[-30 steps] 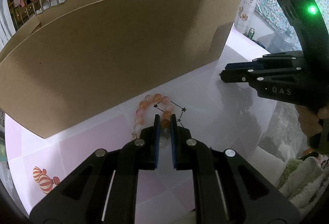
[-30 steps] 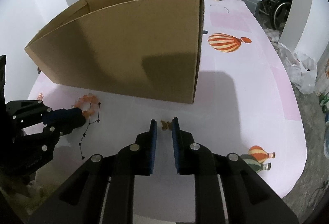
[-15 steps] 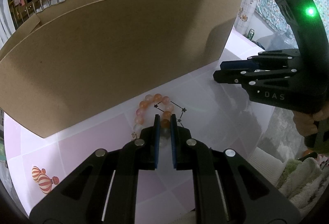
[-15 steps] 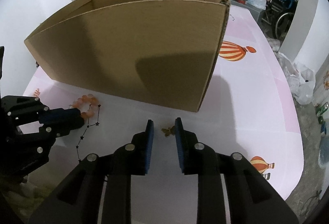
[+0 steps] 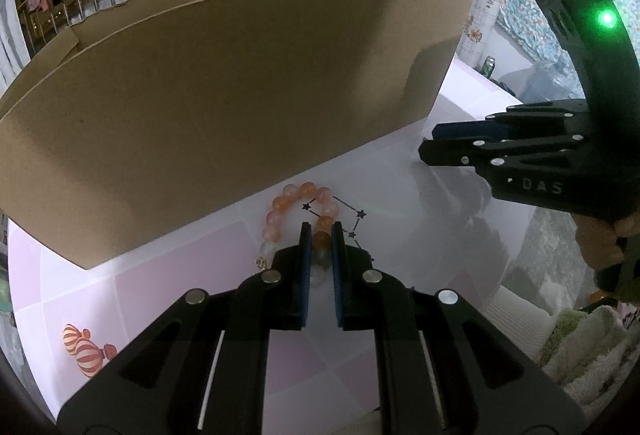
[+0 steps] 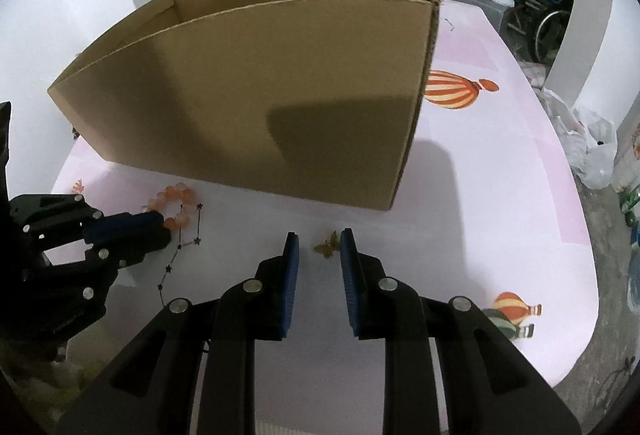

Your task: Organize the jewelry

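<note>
An orange and pink bead bracelet (image 5: 298, 213) lies on the pink tablecloth in front of a big open cardboard box (image 5: 224, 107). My left gripper (image 5: 319, 235) is shut on the near beads of the bracelet, which rests on the table; it also shows in the right wrist view (image 6: 160, 225). A small gold butterfly piece (image 6: 327, 246) lies on the cloth close to the box (image 6: 260, 107). My right gripper (image 6: 319, 237) is open, with the butterfly between its fingertips, nearer the right one. It shows from the side in the left wrist view (image 5: 426, 145).
The tablecloth (image 6: 480, 171) carries printed balloons (image 6: 456, 89) and a star-line pattern (image 6: 182, 247). The table's right edge drops to a floor with plastic bags (image 6: 592, 151). Towels (image 5: 580, 347) lie at the near right in the left wrist view.
My right gripper's jaws have opened wider around the butterfly piece and it has shifted slightly. The left gripper stays shut on the bracelet in the same place.
</note>
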{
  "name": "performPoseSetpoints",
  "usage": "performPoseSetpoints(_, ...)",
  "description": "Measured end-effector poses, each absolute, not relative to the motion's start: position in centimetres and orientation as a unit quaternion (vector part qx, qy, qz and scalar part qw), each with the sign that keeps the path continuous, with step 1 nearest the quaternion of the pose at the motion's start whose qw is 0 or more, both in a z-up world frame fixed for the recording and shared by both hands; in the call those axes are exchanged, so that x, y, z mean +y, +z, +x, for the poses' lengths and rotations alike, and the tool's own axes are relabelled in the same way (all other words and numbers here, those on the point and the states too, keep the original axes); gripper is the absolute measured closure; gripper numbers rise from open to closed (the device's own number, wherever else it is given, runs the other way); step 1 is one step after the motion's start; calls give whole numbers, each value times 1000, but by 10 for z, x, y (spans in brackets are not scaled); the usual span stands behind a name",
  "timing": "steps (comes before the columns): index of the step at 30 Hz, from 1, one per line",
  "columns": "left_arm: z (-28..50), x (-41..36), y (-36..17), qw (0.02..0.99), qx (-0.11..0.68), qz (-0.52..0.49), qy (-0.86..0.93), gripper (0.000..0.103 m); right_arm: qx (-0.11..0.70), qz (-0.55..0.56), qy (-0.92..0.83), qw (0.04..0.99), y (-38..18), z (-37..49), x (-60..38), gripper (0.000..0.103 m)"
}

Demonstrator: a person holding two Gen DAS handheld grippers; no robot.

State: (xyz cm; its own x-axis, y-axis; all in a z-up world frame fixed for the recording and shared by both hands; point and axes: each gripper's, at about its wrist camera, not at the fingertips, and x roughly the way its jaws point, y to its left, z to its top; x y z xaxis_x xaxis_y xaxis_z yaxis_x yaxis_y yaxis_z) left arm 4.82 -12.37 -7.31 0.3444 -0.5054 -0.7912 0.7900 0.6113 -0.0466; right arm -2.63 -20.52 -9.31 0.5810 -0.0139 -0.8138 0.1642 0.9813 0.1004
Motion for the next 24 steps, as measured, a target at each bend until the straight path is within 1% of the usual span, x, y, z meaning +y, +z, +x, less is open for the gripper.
performPoseSetpoints(7,49,-122,-73,801,404,177,-404,94,454,57,-50,888,-89,-26,-206,81)
performPoseSetpoints(15,49,-122,-73,801,403,178,-405,94,477,17,-8,879,-90,-19,-205,81)
performPoseSetpoints(24,50,-123,-73,801,403,179,-404,94,493,4,21,870,-88,-9,-208,81)
